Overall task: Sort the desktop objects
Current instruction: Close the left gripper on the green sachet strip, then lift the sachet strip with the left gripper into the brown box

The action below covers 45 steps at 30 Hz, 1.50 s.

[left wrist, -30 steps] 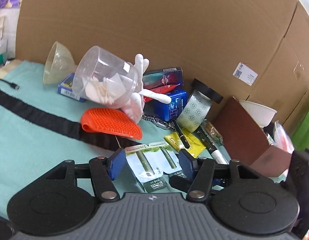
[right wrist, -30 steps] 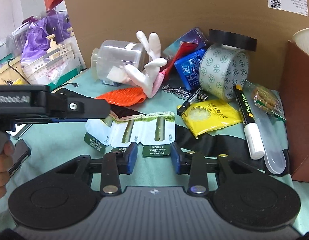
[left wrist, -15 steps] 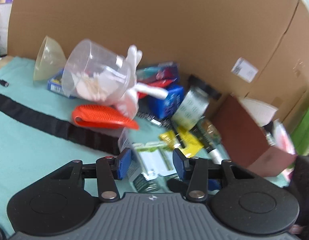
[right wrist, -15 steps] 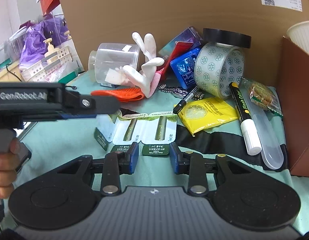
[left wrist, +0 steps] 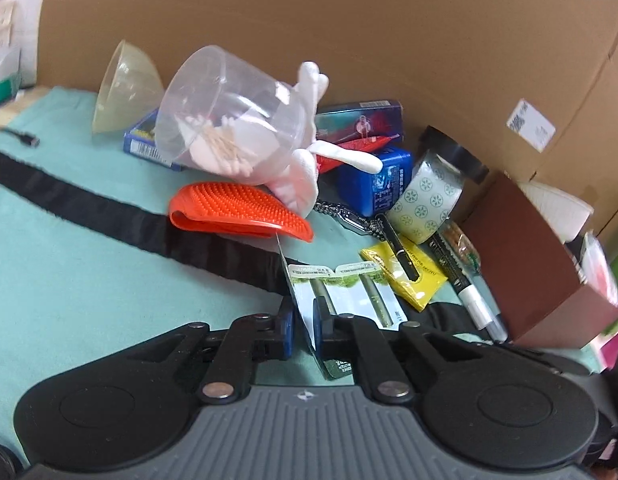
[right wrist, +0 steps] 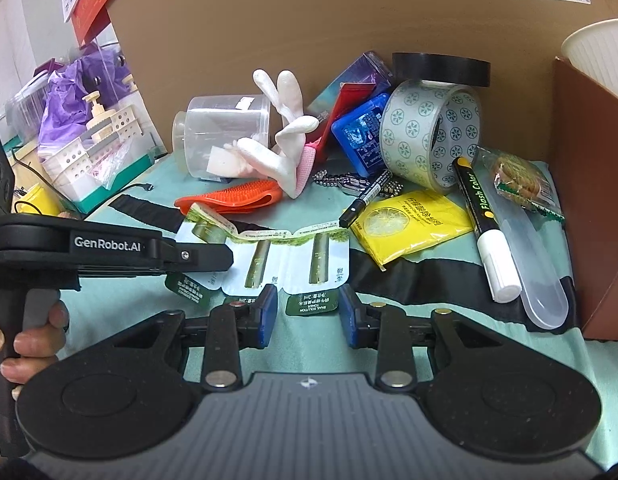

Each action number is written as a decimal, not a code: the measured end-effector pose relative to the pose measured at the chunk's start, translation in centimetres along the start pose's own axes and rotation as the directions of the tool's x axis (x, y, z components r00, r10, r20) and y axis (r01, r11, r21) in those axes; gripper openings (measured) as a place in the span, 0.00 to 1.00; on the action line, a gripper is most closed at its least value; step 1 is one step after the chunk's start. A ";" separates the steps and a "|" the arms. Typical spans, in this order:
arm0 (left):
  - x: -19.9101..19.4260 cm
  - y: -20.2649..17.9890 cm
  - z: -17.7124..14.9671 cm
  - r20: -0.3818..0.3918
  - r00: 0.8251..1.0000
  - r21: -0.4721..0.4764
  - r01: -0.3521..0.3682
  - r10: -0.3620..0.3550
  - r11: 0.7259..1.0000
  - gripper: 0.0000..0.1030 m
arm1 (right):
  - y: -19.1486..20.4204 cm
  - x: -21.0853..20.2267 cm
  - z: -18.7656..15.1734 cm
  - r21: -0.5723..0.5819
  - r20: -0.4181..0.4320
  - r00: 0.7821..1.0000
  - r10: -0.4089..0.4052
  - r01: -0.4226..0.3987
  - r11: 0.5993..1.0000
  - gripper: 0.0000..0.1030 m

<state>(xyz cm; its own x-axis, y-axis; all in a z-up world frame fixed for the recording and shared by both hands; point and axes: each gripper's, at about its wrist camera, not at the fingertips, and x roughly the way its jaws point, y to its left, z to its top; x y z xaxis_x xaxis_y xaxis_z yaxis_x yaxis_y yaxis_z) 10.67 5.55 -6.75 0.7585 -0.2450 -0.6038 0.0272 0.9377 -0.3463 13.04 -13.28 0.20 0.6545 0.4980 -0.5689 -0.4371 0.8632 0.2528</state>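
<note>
A strip of white and green toner sample sachets [right wrist: 293, 256] lies on the teal cloth in front of a pile of desk items. My left gripper [left wrist: 303, 326] is shut on the strip's left end [left wrist: 305, 300] and has lifted that end on edge. In the right wrist view the left gripper [right wrist: 213, 258] comes in from the left and the strip's left sachet [right wrist: 207, 226] curls up. My right gripper [right wrist: 307, 314] is open and empty just in front of the strip's right sachet.
Behind the strip lie an orange brush [left wrist: 237, 210], a clear jar [left wrist: 233, 136], a white rabbit figure [right wrist: 283, 152], a patterned tape roll [right wrist: 429, 140], a yellow packet [right wrist: 409, 224] and markers [right wrist: 487, 232]. A brown box [left wrist: 537, 268] stands right. Cardboard walls [left wrist: 349, 32] close the back.
My left gripper has closed from open onto the left end of the sachet strip and raised that end. The right gripper has stayed open and almost still.
</note>
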 end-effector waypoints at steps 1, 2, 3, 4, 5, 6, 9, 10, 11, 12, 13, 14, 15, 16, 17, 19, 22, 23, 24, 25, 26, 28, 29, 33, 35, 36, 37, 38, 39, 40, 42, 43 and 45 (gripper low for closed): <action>0.0 -0.3 0.0 0.000 1.000 0.017 -0.006 0.006 1.000 0.07 | 0.0 0.0 0.0 -0.003 -0.001 1.000 -0.003 0.003 1.000 0.32; -0.2 -0.5 0.0 0.005 1.000 0.022 -0.003 0.003 1.000 0.05 | 0.1 0.0 0.0 -0.007 -0.001 1.000 -0.007 0.007 1.000 0.32; -0.6 -0.6 0.0 0.017 1.000 0.018 0.011 -0.011 1.000 0.03 | 0.2 0.0 0.0 -0.007 0.000 1.000 -0.014 0.014 1.000 0.30; -1.1 -0.6 0.1 0.028 0.999 0.012 0.025 -0.025 1.000 0.01 | 0.2 -0.2 -0.1 -0.004 0.003 1.000 -0.022 0.023 1.000 0.29; -1.6 -0.7 0.2 0.040 0.998 0.008 0.037 -0.038 0.999 0.00 | 0.2 -0.4 -0.2 -0.002 0.007 1.000 -0.030 0.030 1.000 0.25; -2.1 -0.8 0.4 0.053 0.998 0.012 0.042 -0.043 0.999 0.00 | 0.2 -0.7 -0.3 0.002 0.015 0.999 -0.034 0.034 0.999 0.20; -3.2 -1.3 0.7 0.082 0.995 0.023 0.047 -0.049 0.999 0.00 | 0.4 -1.7 -0.2 0.011 0.053 0.998 -0.036 0.035 0.999 0.09; -3.6 -1.5 0.7 0.088 0.995 0.023 0.052 -0.054 0.998 0.00 | 0.6 -2.0 -0.1 0.008 0.068 0.997 -0.039 0.039 0.999 0.07; -3.9 -1.6 0.7 0.094 0.994 0.023 0.058 -0.060 0.998 0.00 | 0.7 -2.3 0.0 0.005 0.082 0.996 -0.042 0.042 0.999 0.06; -4.2 -1.8 0.7 0.100 0.993 0.026 0.065 -0.067 0.998 0.00 | 0.7 -2.6 0.1 0.006 0.094 0.995 -0.045 0.045 0.999 0.05; -4.5 -2.1 0.7 0.106 0.992 0.031 0.069 -0.072 0.997 0.00 | 0.7 -2.9 0.2 0.009 0.104 0.994 -0.045 0.045 0.999 0.05; -4.8 -2.3 0.8 0.112 0.991 0.034 0.073 -0.076 0.997 0.00 | 0.8 -3.2 0.3 0.010 0.113 0.993 -0.042 0.041 0.999 0.05; -5.1 -2.6 0.9 0.120 0.989 0.038 0.078 -0.082 0.996 0.00 | 0.8 -3.6 0.3 0.011 0.121 0.992 -0.040 0.039 0.999 0.05; -5.4 -3.0 0.9 0.128 0.988 0.042 0.084 -0.089 0.996 0.00 | 1.0 -4.1 0.4 0.008 0.132 0.990 -0.040 0.039 0.999 0.05; -5.7 -3.3 1.1 0.136 0.986 0.047 0.093 -0.099 0.995 0.00 | 1.1 -4.6 0.5 0.005 0.145 0.989 -0.040 0.039 0.999 0.05; -6.3 -4.0 1.4 0.151 0.981 0.063 0.116 -0.124 0.991 0.00 | 1.3 -5.7 0.8 0.004 0.173 0.984 -0.039 0.039 0.999 0.04; -7.1 -5.6 1.9 0.171 0.971 0.094 0.153 -0.167 0.984 0.00 | 1.3 -7.5 1.1 0.005 0.219 0.975 -0.049 0.049 0.999 0.04; -7.3 -6.2 2.1 0.176 0.967 0.104 0.165 -0.182 0.981 0.00 | 1.2 -8.1 1.3 0.006 0.235 0.970 -0.057 0.058 0.998 0.04; -7.4 -6.8 2.3 0.180 0.964 0.115 0.179 -0.197 0.977 0.00 | 1.0 -8.7 1.4 0.010 0.250 0.966 -0.067 0.066 0.998 0.04; -7.4 -7.5 2.5 0.182 0.960 0.128 0.192 -0.213 0.973 0.00 | 0.8 -9.3 1.5 0.016 0.264 0.962 -0.076 0.074 0.997 0.04; -7.4 -8.2 2.7 0.183 0.957 0.140 0.203 -0.227 0.969 0.00 | 0.5 -9.9 1.6 0.022 0.278 0.957 -0.086 0.083 0.996 0.05; -7.3 -9.6 3.1 0.182 0.949 0.167 0.228 -0.257 0.959 0.00 | -0.2 -11.2 1.7 0.038 0.307 0.945 -0.111 0.104 0.994 0.05; -7.2 -10.5 3.4 0.183 0.945 0.182 0.239 -0.272 0.954 0.00 | -0.6 -11.8 1.7 0.047 0.320 0.939 -0.124 0.115 0.992 0.05; -6.5 -14.0 4.0 0.172 0.924 0.232 0.298 -0.341 0.926 0.00 | -2.7 -14.5 1.9 0.084 0.371 0.910 -0.187 0.167 0.982 0.05; -5.7 -15.9 4.2 0.161 0.916 0.252 0.321 -0.367 0.913 0.00 | -4.0 -15.7 2.0 0.108 0.392 0.893 -0.223 0.196 0.975 0.05; -5.2 -16.9 4.2 0.153 0.913 0.261 0.333 -0.379 0.906 0.00 | -4.6 -16.4 2.0 0.121 0.400 0.884 -0.242 0.211 0.970 0.05; -4.8 -17.8 4.2 0.141 0.909 0.269 0.347 -0.393 0.899 0.00 | -5.3 -17.0 2.0 0.134 0.407 0.875 -0.262 0.226 0.965 0.05; -4.2 -18.6 4.2 0.127 0.904 0.275 0.362 -0.407 0.891 0.00 | -6.1 -17.5 1.9 0.147 0.412 0.867 -0.282 0.242 0.959 0.05; -3.6 -19.5 4.2 0.116 0.901 0.281 0.374 -0.418 0.884 0.00 | -6.9 -18.1 1.9 0.160 0.416 0.858 -0.302 0.258 0.953 0.05; -3.1 -20.2 4.1 0.105 0.898 0.289 0.383 -0.426 0.878 0.00 | -7.6 -18.6 1.9 0.173 0.418 0.849 -0.323 0.274 0.946 0.05; -1.6 -21.5 3.9 0.079 0.895 0.295 0.400 -0.439 0.868 0.00 | -9.3 -19.4 1.8 0.204 0.417 0.833 -0.364 0.305 0.930 0.05; -0.7 -22.1 3.8 0.059 0.895 0.300 0.406 -0.441 0.863 0.00 | -10.2 -19.7 1.8 0.219 0.414 0.827 -0.381 0.316 0.923 0.05; 1.2 -23.3 3.4 0.017 0.906 0.311 0.396 -0.422 0.864 0.01 | -12.0 -20.1 1.8 0.245 0.400 0.817 -0.416 0.342 0.907 0.05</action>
<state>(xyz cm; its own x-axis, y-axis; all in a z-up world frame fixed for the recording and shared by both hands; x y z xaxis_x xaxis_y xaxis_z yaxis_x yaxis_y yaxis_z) 13.16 -15.78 3.11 0.6875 -0.6134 -0.3887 0.5262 0.7897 -0.3155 6.24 -33.45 10.00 0.9632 0.0812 -0.2563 -0.0218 0.9737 0.2269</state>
